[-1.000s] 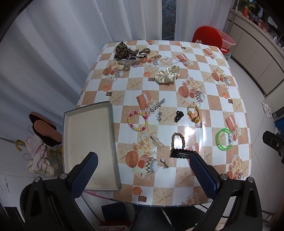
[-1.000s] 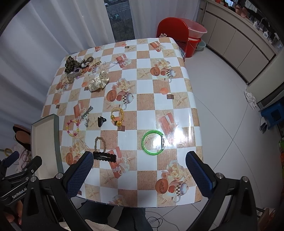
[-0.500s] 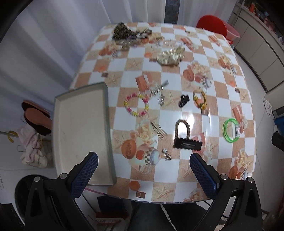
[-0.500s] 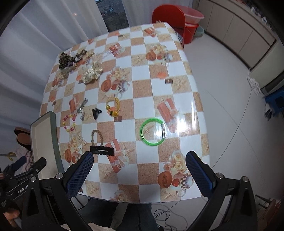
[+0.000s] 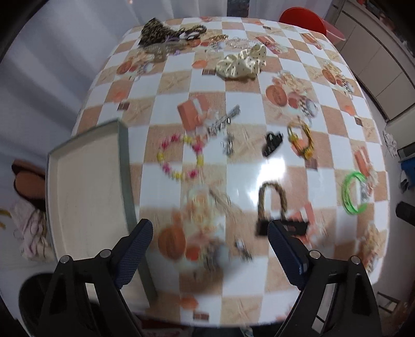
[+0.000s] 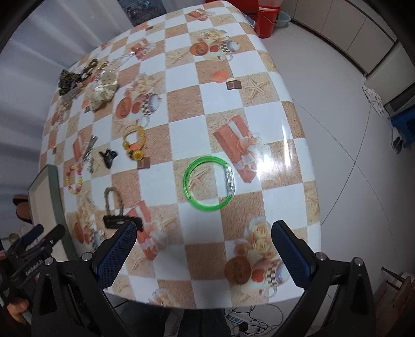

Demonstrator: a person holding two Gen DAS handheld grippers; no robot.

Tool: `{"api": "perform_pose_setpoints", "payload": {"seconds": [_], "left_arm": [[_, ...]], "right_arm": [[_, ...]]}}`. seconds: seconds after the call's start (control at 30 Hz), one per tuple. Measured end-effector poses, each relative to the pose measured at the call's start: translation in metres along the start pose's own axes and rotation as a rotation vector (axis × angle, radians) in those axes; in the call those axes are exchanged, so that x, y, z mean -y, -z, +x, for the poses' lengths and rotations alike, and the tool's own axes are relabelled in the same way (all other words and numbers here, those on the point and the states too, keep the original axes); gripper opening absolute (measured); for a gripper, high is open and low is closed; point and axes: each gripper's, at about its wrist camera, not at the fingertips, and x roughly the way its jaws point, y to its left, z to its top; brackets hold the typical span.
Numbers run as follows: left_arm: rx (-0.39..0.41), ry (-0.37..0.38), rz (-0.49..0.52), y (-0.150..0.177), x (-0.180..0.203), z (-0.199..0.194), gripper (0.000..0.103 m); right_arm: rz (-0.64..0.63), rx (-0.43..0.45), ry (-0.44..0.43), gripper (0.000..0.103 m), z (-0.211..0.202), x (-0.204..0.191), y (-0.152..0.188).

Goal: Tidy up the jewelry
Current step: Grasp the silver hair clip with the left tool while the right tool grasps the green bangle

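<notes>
Jewelry lies scattered on a checkered table (image 5: 259,85). An empty beige tray (image 5: 85,197) sits at its left edge. In the left wrist view I see a pink-and-yellow bead bracelet (image 5: 179,158), a black claw clip (image 5: 271,144), a yellow ring bracelet (image 5: 301,140), a braided brown band (image 5: 272,202) and a green bangle (image 5: 354,193). My left gripper (image 5: 210,233) is open and empty above the near edge. My right gripper (image 6: 203,238) is open and empty, just below the green bangle (image 6: 208,186). The black hair clip (image 6: 116,221) lies by its left finger.
A cream scrunchie (image 5: 242,64) and a leopard-print heap (image 5: 160,33) lie at the far end. A silver clip (image 5: 224,120) lies mid-table. A red stool (image 5: 308,18) stands behind the table. White floor (image 6: 350,155) lies to the right. Shoes (image 5: 28,178) sit left.
Both grippers have moved forward and down towards the table, so the items look larger. The left view is blurred by motion. Nothing was picked up.
</notes>
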Motion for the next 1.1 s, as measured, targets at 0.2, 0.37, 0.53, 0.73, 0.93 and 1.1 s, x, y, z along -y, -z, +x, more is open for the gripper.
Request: {"api": "perform_pose_setpoints", "payload": {"seconds": [0.2, 0.37, 0.53, 0.73, 0.93, 1.1], "left_arm": [[0.045, -0.015, 0.069, -0.049, 0.000, 0.034, 0.081], [0.076, 0.015, 0.108, -0.086, 0.003, 0.060, 0.081], [0.051, 0.032, 0.132, -0.109, 0.004, 0.093, 0.081], [0.036, 0.090, 0.174, -0.120, 0.008, 0.115, 0.080], [0.046, 0.129, 0.243, -0.126, 0.022, 0.111, 0.046], [0.047, 0.135, 0.258, -0.128, 0.034, 0.109, 0.014]], "right_arm": [[0.023, -0.032, 0.020, 0.096, 0.033, 0.007, -0.020], [0.049, -0.051, 0.070, 0.086, 0.062, 0.013, -0.027], [0.080, -0.065, 0.101, 0.079, 0.085, 0.020, -0.027], [0.062, -0.050, 0.137, 0.078, 0.093, 0.015, -0.024], [0.033, -0.023, 0.156, 0.055, 0.091, 0.006, -0.017], [0.037, -0.023, 0.134, 0.010, 0.088, 0.000, -0.015]]}}
